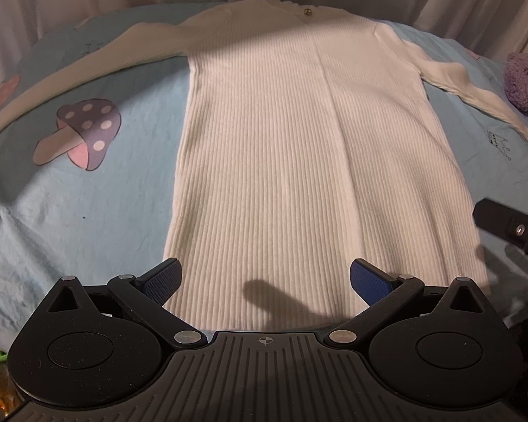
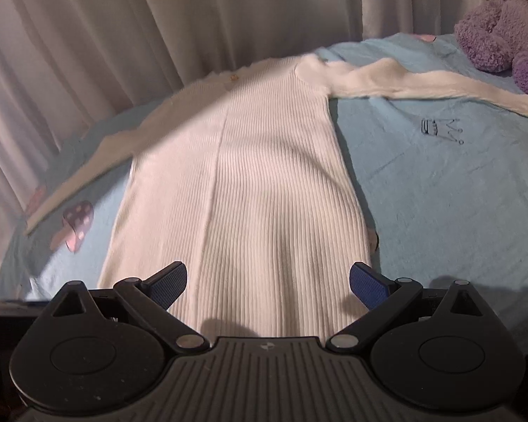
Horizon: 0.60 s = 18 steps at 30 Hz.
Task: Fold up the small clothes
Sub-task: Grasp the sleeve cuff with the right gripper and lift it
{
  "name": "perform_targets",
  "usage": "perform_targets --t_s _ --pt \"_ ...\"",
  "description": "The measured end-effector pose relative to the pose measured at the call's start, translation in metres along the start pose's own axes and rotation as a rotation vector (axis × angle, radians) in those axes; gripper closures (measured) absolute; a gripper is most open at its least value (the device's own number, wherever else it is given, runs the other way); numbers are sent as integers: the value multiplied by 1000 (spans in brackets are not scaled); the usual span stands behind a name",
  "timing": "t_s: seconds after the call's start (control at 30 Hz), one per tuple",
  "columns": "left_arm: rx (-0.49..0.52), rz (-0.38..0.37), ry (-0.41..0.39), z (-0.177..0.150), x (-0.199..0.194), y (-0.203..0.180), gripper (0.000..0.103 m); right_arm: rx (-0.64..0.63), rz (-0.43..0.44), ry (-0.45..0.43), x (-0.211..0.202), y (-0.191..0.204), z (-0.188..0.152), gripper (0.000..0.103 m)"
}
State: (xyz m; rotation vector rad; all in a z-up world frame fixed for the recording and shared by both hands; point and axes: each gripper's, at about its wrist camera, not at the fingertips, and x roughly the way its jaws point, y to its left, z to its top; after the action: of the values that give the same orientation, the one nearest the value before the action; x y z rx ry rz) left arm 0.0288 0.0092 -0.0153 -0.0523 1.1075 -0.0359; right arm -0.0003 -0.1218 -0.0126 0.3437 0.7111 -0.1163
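Note:
A white ribbed long-sleeved top [image 1: 299, 147] lies flat on a light blue sheet [image 1: 88, 218], neck far from me, both sleeves spread out sideways. It also shows in the right wrist view [image 2: 264, 183]. My left gripper [image 1: 265, 279] is open and empty, hovering over the hem near its left part. My right gripper [image 2: 267, 281] is open and empty over the hem toward its right edge. A part of the right gripper [image 1: 510, 228] shows at the right edge of the left wrist view.
The sheet [image 2: 457, 193] has a mushroom print [image 1: 81, 130] left of the top and a small crown print [image 2: 441, 128] to the right. A purple teddy bear [image 2: 503, 17] sits at the far right. Pale curtains [image 2: 158, 24] hang behind the bed.

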Motion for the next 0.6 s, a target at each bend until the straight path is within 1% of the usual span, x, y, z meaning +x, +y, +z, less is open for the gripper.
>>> perform_targets --t_s 0.03,0.07,0.13,0.17,0.23,0.3,0.37,0.4,0.43,0.47,0.5,0.53,0.57,0.6 --pt "-13 -15 -6 3 2 1 0 25 29 -88 -2 -11 5 4" --pt "-28 -31 -14 8 4 3 0 43 50 -154 -2 -22 11 4" --pt "-57 -52 -27 17 11 5 0 80 43 -194 4 -44 30 4" --pt "-69 -56 -31 22 14 5 0 119 25 -218 6 -58 40 4" --pt "-91 -59 -44 33 22 6 0 207 -46 -257 13 -90 61 4" --pt "-111 -54 -56 42 29 7 0 322 -126 -293 22 -131 81 4" --pt "-134 -44 -73 53 36 7 0 461 -165 -345 31 -180 96 7" --pt "-147 -42 -85 58 39 7 0 531 -169 -369 35 -204 101 17" --pt "-163 -44 -92 63 43 8 0 600 -167 -378 40 -228 106 32" --pt "-180 -46 -89 67 47 9 0 675 -171 -381 46 -251 110 40" --pt "-203 -52 -80 72 52 9 0 752 -176 -381 51 -272 112 56" --pt "-221 -59 -69 77 57 10 0 817 -186 -377 58 -289 113 64" --pt "-236 -64 -61 80 62 10 0 862 -196 -378 65 -303 113 68" --pt "-247 -64 -56 84 66 10 0 886 -207 -378 70 -312 114 74"
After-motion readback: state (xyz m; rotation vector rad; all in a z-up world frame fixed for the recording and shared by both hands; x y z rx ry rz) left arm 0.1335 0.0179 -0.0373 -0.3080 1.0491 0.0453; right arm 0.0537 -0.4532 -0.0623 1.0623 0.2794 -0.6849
